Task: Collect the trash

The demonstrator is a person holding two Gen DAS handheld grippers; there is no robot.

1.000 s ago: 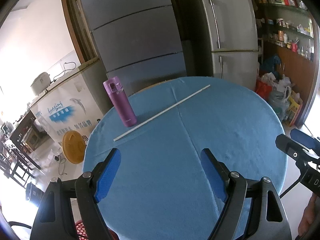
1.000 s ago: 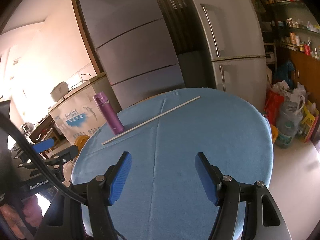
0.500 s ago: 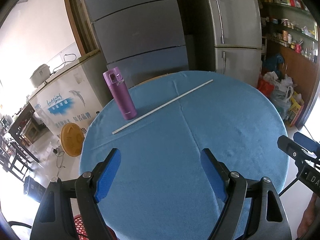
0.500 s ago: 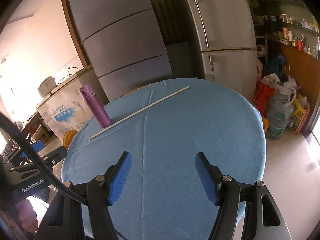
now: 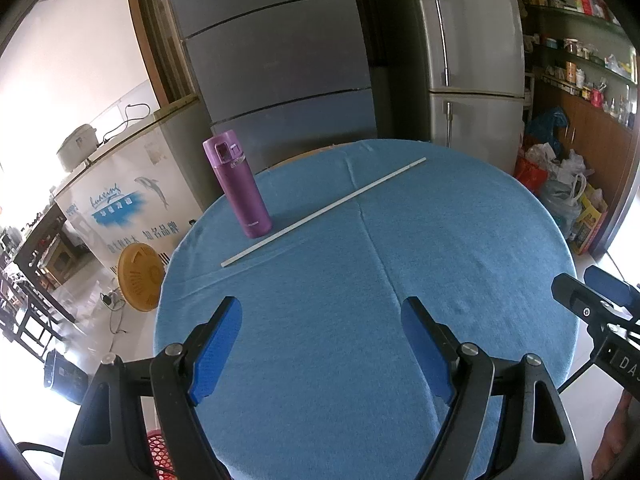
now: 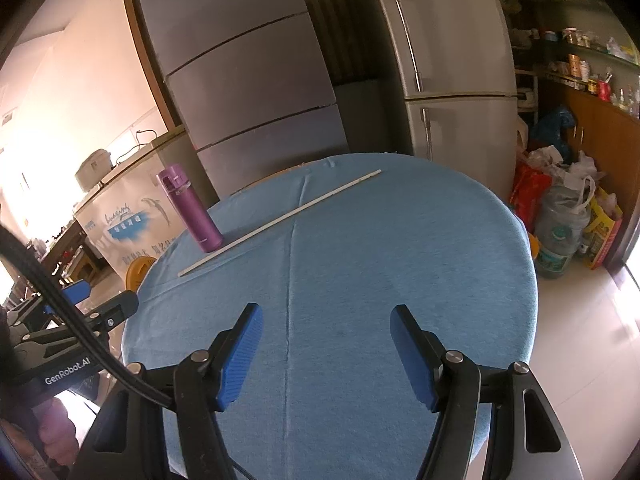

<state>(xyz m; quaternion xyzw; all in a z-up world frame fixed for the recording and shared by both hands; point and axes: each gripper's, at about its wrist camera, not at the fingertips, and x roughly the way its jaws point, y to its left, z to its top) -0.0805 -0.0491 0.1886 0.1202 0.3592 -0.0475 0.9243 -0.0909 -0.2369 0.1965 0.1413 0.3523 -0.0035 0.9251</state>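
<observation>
A long thin white stick point(image 5: 324, 212) lies diagonally across the far part of the round table with a blue cloth point(image 5: 360, 280); it also shows in the right wrist view point(image 6: 280, 222). A purple flask point(image 5: 237, 189) stands upright at the stick's left end, also in the right wrist view point(image 6: 189, 213). My left gripper point(image 5: 322, 320) is open and empty over the table's near edge. My right gripper point(image 6: 326, 326) is open and empty over the near edge, to the right of the left one.
Grey fridges point(image 5: 280, 60) stand behind the table. A white chest freezer point(image 5: 120, 196) and a yellow round lid point(image 5: 140, 276) are to the left. Bags and a water jug point(image 6: 560, 232) sit on the floor at right. A red basket point(image 5: 160, 456) shows below the table's near left.
Both grippers have drawn back and risen a little, so the table sits lower and smaller in view. The stick and flask have not moved. Both grippers stay open.
</observation>
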